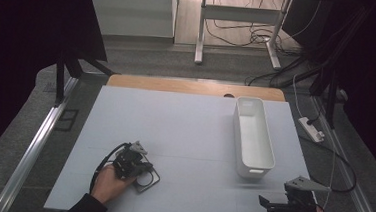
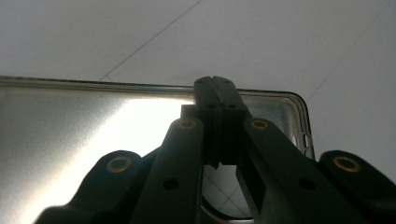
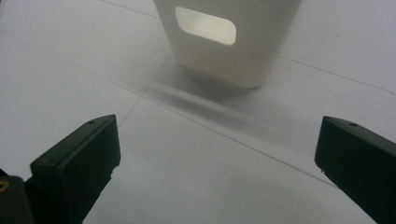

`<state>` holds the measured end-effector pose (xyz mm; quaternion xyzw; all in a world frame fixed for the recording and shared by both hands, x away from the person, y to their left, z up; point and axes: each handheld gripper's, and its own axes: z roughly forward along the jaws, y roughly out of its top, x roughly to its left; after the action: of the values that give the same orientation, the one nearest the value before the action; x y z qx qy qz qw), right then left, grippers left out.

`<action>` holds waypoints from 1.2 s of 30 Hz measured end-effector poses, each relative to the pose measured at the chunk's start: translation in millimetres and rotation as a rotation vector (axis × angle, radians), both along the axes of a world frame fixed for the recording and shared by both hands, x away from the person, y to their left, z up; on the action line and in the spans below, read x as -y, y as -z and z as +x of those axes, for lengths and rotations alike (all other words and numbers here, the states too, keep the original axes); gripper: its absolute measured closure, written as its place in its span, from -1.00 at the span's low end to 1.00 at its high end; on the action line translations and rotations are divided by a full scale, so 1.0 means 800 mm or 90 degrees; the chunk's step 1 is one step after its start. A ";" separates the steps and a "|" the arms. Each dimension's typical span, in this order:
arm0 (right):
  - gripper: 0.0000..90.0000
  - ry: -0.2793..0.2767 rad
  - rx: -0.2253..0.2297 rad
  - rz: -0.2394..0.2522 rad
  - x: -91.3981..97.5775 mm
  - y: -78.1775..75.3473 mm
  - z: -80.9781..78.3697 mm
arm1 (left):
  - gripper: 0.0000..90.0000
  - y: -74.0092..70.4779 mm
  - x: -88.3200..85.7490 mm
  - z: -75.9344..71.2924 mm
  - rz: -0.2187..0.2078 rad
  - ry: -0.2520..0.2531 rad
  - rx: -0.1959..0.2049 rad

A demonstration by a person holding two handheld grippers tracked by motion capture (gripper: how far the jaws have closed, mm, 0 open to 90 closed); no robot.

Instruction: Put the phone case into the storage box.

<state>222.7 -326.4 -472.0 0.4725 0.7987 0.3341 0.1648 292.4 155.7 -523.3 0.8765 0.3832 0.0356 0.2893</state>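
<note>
Near the front left of the pale grey tabletop (image 1: 184,131), the left gripper (image 1: 139,170) presses down over a flat, shiny metal tray (image 1: 150,179) with rounded corners. From above, the hand (image 1: 107,185) and black gripper body hide most of the tray, leaving one corner and a thin rim showing. Seen from the left gripper view, the tray (image 2: 93,126) is a smooth, reflective sheet with a raised lip, washed out by glare; its left and lower parts are cut off. The left fingers (image 2: 205,93) are closed tight together, tips meeting at the tray's far rim; whether they pinch that rim is hard to make out.

At the front right edge, the right gripper (image 1: 274,205) hovers with its fingers (image 3: 77,158) spread wide, holding nothing; its hand is cut off by the frame. Just beyond it stands a long, white plastic bin (image 1: 254,135) with rounded corners and a handle slot (image 3: 205,25). The bin's top is cropped in the right gripper view.
</note>
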 end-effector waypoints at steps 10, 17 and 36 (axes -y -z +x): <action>-0.99 0.000 -0.002 0.000 0.000 0.000 0.001 | 0.98 -0.001 0.015 0.018 0.007 0.001 0.008; -0.99 0.002 -0.004 0.003 0.001 0.000 0.001 | 0.98 -0.003 0.023 0.033 0.010 -0.001 0.012; -0.99 0.004 -0.005 0.004 0.001 0.001 0.001 | 0.98 -0.006 0.035 0.073 0.038 -0.029 0.025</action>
<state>223.9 -327.6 -472.6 0.4769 0.7968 0.3344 0.1609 350.9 127.3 -518.4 0.8749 0.3956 0.0709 0.2700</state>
